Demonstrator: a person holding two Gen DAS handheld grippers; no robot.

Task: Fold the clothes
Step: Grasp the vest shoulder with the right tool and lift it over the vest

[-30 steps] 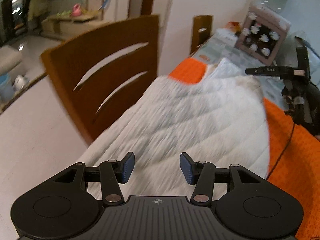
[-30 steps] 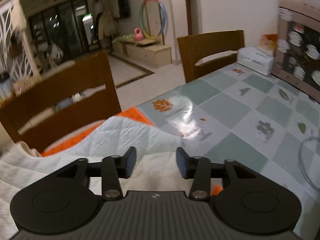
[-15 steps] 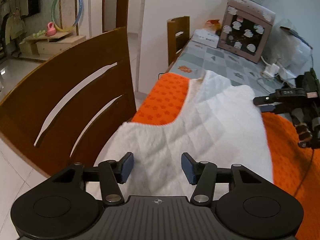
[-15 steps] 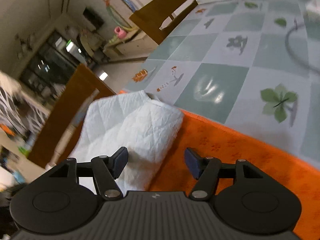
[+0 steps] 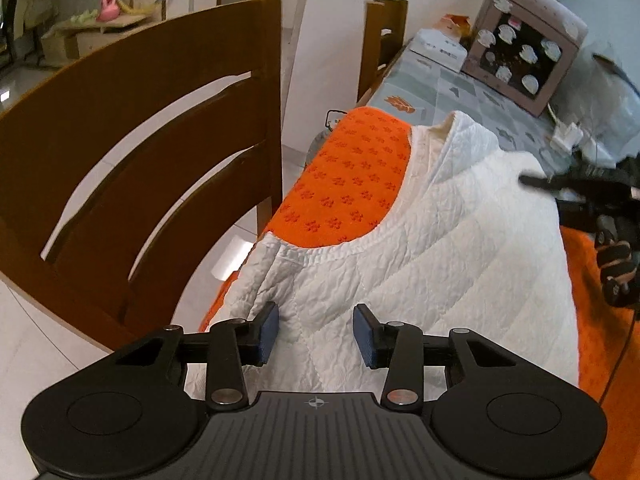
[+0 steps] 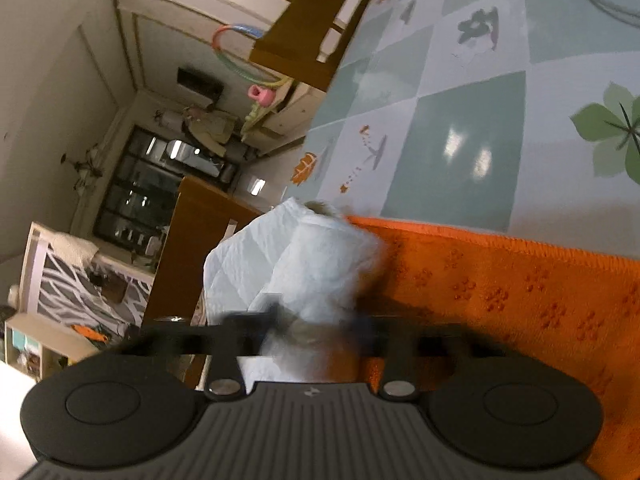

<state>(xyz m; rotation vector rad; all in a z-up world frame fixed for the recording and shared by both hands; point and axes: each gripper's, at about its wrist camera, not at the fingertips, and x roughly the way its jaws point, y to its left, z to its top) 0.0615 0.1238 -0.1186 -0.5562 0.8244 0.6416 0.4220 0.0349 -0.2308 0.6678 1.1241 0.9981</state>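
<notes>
A white quilted garment [image 5: 420, 248] lies on an orange mat [image 5: 348, 188] on the table, its neckline toward the far left. My left gripper [image 5: 316, 338] is open just above the garment's near edge, holding nothing. The right gripper shows at the garment's far right edge in the left wrist view [image 5: 580, 192]. In the right wrist view the garment [image 6: 304, 268] looks bunched on the orange mat [image 6: 520, 292]; my right gripper [image 6: 320, 328] is blurred but open, its jaws either side of the cloth.
A wooden chair [image 5: 140, 152] stands close at the table's left side, a second chair [image 5: 380, 40] farther back. A cardboard box [image 5: 524, 56], a white carton [image 5: 440, 48] and plastic bags [image 5: 600, 92] sit on the checked tablecloth [image 6: 460, 140] beyond the mat.
Both grippers stay open. The left gripper has come lower and closer over the garment. The right gripper has tilted and moved in toward the garment's edge, now blurred by motion.
</notes>
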